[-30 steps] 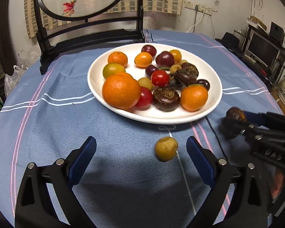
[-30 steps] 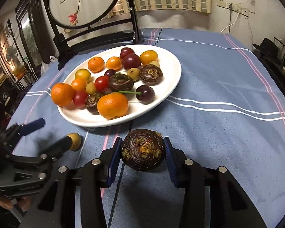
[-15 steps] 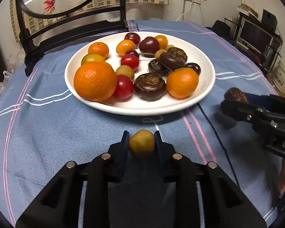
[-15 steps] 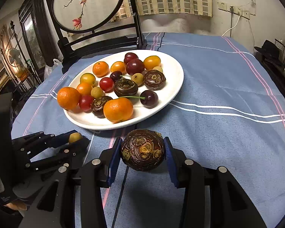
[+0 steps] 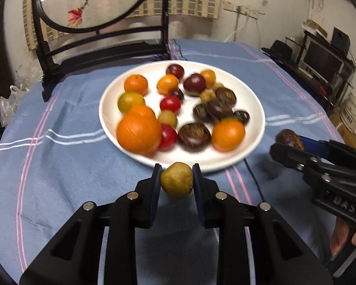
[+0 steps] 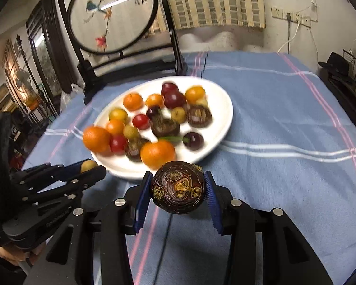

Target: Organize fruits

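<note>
Fruit sits mostly on the white plate (image 5: 253,109) at the middle of the worktop (image 5: 66,166), which is covered with a blue striped cloth. From your left wrist view the plate lies at twelve o'clock, just beyond the fingertips. On it you have a big orange (image 5: 138,131) at its eight o'clock edge, a smaller orange (image 5: 228,135) at five o'clock, red tomatoes, dark plums and dark brown chestnut-like pieces; the view is blurred, so finer detail is lost.

Your left claw (image 5: 176,180) is clenched on a small yellow-brown fruit (image 5: 176,180), both pads pressing its sides, and it hangs clear of the cloth just short of the plate's near rim.

Your right claw (image 6: 179,190) is grasping a dark brown round fruit (image 6: 179,187) with a swirled golden pattern on its face; the blue ribbed pads touch it on both sides. In that view the plate (image 6: 225,118) lies at eleven o'clock, and your left claw (image 6: 92,168) shows at nine o'clock with its yellow fruit beside the rim.

A black framed screen (image 6: 111,19) stands at the far edge of the worktop.
</note>
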{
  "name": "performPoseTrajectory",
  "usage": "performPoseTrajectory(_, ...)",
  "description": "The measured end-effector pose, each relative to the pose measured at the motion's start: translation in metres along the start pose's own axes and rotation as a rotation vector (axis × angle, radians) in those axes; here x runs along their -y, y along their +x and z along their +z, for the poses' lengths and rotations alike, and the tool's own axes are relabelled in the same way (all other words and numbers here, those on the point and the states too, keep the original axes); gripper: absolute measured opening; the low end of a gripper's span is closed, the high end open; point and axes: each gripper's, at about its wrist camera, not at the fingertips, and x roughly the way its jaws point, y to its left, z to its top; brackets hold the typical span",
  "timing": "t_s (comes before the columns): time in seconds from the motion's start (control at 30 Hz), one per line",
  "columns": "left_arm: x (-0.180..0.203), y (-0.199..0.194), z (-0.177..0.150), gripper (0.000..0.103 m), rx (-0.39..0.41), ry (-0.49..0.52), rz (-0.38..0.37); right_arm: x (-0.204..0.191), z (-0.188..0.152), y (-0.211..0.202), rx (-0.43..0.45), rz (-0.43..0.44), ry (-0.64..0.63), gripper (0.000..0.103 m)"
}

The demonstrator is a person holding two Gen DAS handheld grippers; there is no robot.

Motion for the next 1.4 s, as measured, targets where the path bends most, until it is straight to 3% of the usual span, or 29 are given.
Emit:
performPoseTrajectory(0.33, -0.002, 0.019, 0.050, 0.025, 0.012, -0.033, 0.033, -0.007, 0.057, 0.020, 0.042, 0.000, -0.021, 0.045)
performPoseTrajectory(0.63, -0.012, 0.042, 0.074, 0.026, 0.020, -0.072, 0.055, 0.000, 0.078, 0.061, 0.008, 0.025, 0.064, 0.047)
performPoseTrajectory(0.7, -0.015, 0.043, 0.074, 0.057, 0.015, -0.092, 0.050, 0.006, 0.079, 0.062, 0.012, 0.042, 0.107, 0.072)
performPoseTrajectory(0.73, -0.016, 0.042, 0.074, 0.077, 0.021, -0.097, 0.048, 0.011, 0.077, 0.059, 0.035, 0.054, 0.136, 0.079)
performPoseTrajectory(0.77, -0.015, 0.038, 0.073, 0.083, 0.043, -0.095, 0.060, 0.013, 0.076, 0.056, 0.046, 0.064, 0.143, 0.079)
performPoseTrajectory(0.9, -0.010, 0.032, 0.068, 0.091, 0.041, -0.056, 0.076, 0.016, 0.066, 0.047, 0.040, 0.043, 0.117, 0.084)
performPoseTrajectory(1.13, -0.010, 0.021, 0.047, 0.095, 0.022, -0.060, 0.081, 0.022, 0.039, 0.016, 0.044, -0.045, 0.098, 0.097)
performPoseTrajectory(1.4, -0.017, -0.007, 0.025, 0.096, 0.062, -0.095, 0.070, 0.008, 0.012, -0.017, 0.048, -0.052, 0.053, 0.097)
